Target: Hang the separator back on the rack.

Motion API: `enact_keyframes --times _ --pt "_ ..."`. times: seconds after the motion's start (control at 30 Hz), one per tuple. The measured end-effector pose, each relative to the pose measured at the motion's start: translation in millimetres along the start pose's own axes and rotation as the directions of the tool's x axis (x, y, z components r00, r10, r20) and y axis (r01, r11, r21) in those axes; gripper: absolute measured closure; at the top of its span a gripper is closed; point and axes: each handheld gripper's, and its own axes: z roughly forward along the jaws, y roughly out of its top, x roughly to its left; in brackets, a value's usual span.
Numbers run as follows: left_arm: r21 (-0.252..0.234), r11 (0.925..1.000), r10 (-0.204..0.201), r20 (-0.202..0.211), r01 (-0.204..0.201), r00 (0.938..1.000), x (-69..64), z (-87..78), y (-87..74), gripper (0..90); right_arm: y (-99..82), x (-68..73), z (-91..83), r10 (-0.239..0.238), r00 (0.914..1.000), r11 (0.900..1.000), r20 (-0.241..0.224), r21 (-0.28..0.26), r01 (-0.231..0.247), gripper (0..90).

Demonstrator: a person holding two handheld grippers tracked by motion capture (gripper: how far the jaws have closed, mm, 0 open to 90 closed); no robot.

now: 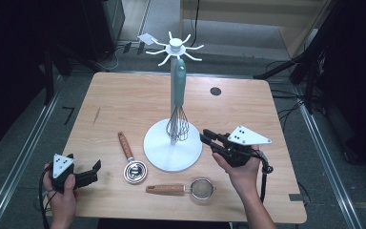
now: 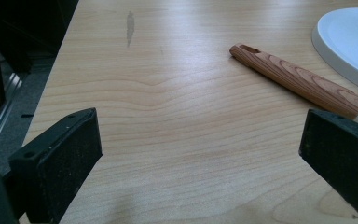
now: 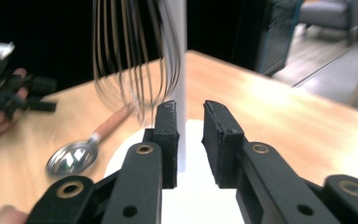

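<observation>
Teal-handled wire whisk (image 1: 178, 102) hanging from white spoked rack (image 1: 173, 151), steel loops just above its round matte base. Right hand-held gripper (image 1: 208, 137) beside the loops, ribbed black pads narrowly parted, gripping nothing. Left hand-held gripper (image 1: 94, 171) resting wide open on pale grained-wood tabletop (image 1: 124, 102), near wood-handled shiny ladle (image 1: 131, 160).

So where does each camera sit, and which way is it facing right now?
High view: above the person's side, looking forward and down on the table and rack; both hands with tools.
Left gripper view: on the left tool, low over the table, facing the spoon; jaws wide open.
Right gripper view: on the right tool, facing the whisk; jaws narrowly apart.
Shared: all show the spoon.
</observation>
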Motion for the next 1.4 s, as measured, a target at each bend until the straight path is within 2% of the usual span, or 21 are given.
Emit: enact_keyframes --times 0.13,0.23,0.33,0.43,0.63,0.73,0.97,1.03,1.2,1.4 --pt "-0.001 1.0 -0.002 -0.001 0.002 1.0 0.0 -0.4 -0.2 0.0 -6.6 2.4 4.4 -0.029 0.9975 0.996 -0.065 0.083 0.034 74.7" --pt "0.002 1.0 -0.002 0.001 0.002 1.0 0.2 -0.4 -0.1 0.0 -9.7 5.2 10.1 -0.051 0.9914 0.9863 -0.12 0.15 0.069 74.3" --pt "0.007 1.0 0.004 0.006 -0.004 1.0 0.4 0.6 0.5 0.0 -12.8 10.3 17.0 -0.085 0.9819 0.9693 -0.169 0.214 0.121 72.7" --pt "0.007 1.0 0.003 0.004 -0.003 1.0 0.3 1.4 1.0 0.0 -16.0 16.4 23.9 -0.127 0.972 0.9436 -0.198 0.278 0.18 73.0" --pt "0.007 1.0 0.001 0.01 -0.001 0.9999 0.6 1.7 1.1 0.0 -18.0 24.4 34.1 -0.125 0.96 0.9101 -0.251 0.356 0.211 72.8" --pt "0.009 1.0 0.0 0.011 0.0 0.9999 1.1 2.4 1.5 0.0 -18.8 28.0 37.0 -0.128 0.9505 0.8967 -0.283 0.376 0.233 71.8" --pt "0.01 1.0 0.001 0.012 -0.002 0.9999 1.5 3.2 2.0 0.0 -20.4 32.9 42.1 -0.132 0.9414 0.8703 -0.31 0.418 0.26 69.7" --pt "0.009 1.0 0.001 0.012 -0.001 0.9999 1.5 3.4 2.1 0.0 -20.8 33.8 43.6 -0.135 0.9353 0.8609 -0.327 0.429 0.274 68.6" --pt "0.011 0.9999 0.001 0.014 -0.001 0.9999 1.5 3.6 2.3 0.0 -19.5 38.9 48.4 -0.16 0.9216 0.8311 -0.354 0.455 0.319 67.8" --pt "0.013 0.9999 0.004 0.013 -0.004 0.9999 1.3 3.7 2.3 0.0 -20.0 45.0 52.4 -0.18 0.9105 0.7967 -0.372 0.488 0.357 69.0"
